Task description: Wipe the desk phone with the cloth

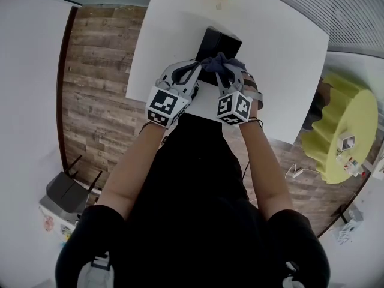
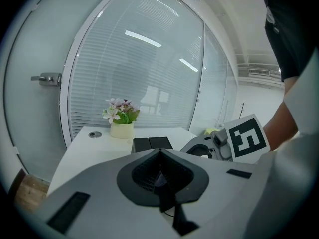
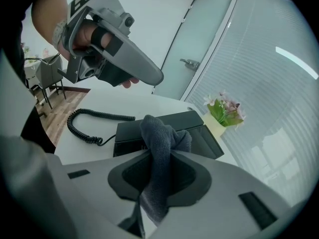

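**Cloth clamped in right gripper, over the phone**

The black flat desk phone (image 3: pixel 164 128) sat on the white rectangular table (image 1: pixel 282 59), screen end tilted up. The right gripper (image 3: pixel 160 151) had its jaws clamped on the dark grey-blue terry cloth (image 3: pixel 160 133). The cloth bunched up out of the jaw tips, just over the phone's near edge. Whether the cloth touched the phone, cannot tell.

The left gripper (image 2: pixel 160 153) was held in a hand (image 3: pixel 94 36) at the phone's near left side, raised above the table. Its jaws were together, and nothing showed between them. In the head view both grippers sat side by side at the phone's near end, with the cloth between them and the phone.

The black coiled cord (image 3: pixel 87 126) lay on the table left of the phone and ran to the phone's left side. No handset could be made out.

The small cream pot of pink and white flowers (image 2: pixel 121 119) stood past the phone's far end, near the table's far edge. The frosted glass wall with blinds (image 2: pixel 149 73) rose beyond the phone. The yellow-green round scalloped table (image 1: pixel 342 131) stood well apart to the phone's right.
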`<state>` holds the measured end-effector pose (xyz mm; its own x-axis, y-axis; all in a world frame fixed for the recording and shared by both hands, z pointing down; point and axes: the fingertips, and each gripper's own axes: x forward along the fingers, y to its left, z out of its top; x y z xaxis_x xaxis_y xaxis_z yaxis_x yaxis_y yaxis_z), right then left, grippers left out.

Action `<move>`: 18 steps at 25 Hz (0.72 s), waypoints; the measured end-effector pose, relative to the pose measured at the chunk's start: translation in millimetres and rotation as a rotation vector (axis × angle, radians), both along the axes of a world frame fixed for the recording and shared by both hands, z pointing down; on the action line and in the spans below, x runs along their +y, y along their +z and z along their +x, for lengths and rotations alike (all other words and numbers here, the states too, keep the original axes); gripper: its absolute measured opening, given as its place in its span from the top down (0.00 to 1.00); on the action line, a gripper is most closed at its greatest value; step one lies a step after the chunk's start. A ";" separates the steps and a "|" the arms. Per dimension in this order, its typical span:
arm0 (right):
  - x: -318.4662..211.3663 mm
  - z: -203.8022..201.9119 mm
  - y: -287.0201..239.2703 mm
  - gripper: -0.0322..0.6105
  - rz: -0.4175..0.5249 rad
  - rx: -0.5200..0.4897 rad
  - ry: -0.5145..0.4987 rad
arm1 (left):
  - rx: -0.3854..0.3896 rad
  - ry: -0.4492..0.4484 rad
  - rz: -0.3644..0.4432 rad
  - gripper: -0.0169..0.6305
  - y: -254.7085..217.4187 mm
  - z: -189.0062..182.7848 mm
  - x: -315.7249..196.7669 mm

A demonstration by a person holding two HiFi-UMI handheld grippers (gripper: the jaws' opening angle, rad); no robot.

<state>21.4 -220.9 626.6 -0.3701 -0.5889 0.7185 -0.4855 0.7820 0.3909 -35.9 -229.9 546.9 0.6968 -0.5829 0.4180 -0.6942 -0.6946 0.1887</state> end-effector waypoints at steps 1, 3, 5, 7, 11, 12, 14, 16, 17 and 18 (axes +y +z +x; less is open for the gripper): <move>1.9 -0.6 1.0 0.81 -0.003 0.003 0.000 | -0.002 0.000 -0.002 0.96 1.8 -1.1 1.4; 5.3 -2.0 2.9 0.81 -0.010 0.005 -0.001 | -0.004 -0.003 -0.005 0.96 4.0 -3.6 3.1; 8.4 -3.0 4.4 0.81 -0.018 0.005 -0.001 | -0.008 -0.005 -0.009 0.96 6.5 -5.4 5.2; 11.4 -3.9 5.7 0.81 -0.027 0.002 0.001 | -0.009 -0.003 -0.013 0.96 8.9 -6.2 7.8; 17.3 -5.4 8.1 0.81 -0.043 0.003 0.004 | -0.007 0.006 -0.023 0.96 12.4 -5.9 13.3; 19.1 -5.7 8.8 0.81 -0.047 0.003 0.005 | -0.008 0.010 -0.026 0.96 13.6 -5.3 14.9; 22.6 -6.9 10.5 0.81 -0.054 0.001 0.007 | -0.010 0.019 -0.031 0.96 16.9 -4.3 18.2; 25.8 -8.6 12.5 0.81 -0.062 -0.002 0.011 | -0.014 0.024 -0.036 0.96 22.1 -4.3 21.0; 27.6 -8.9 13.4 0.81 -0.066 -0.003 0.012 | -0.014 0.024 -0.039 0.96 25.1 -4.2 22.2; 29.3 -8.9 14.4 0.81 -0.069 -0.003 0.015 | -0.014 0.025 -0.043 0.96 28.0 -3.9 23.4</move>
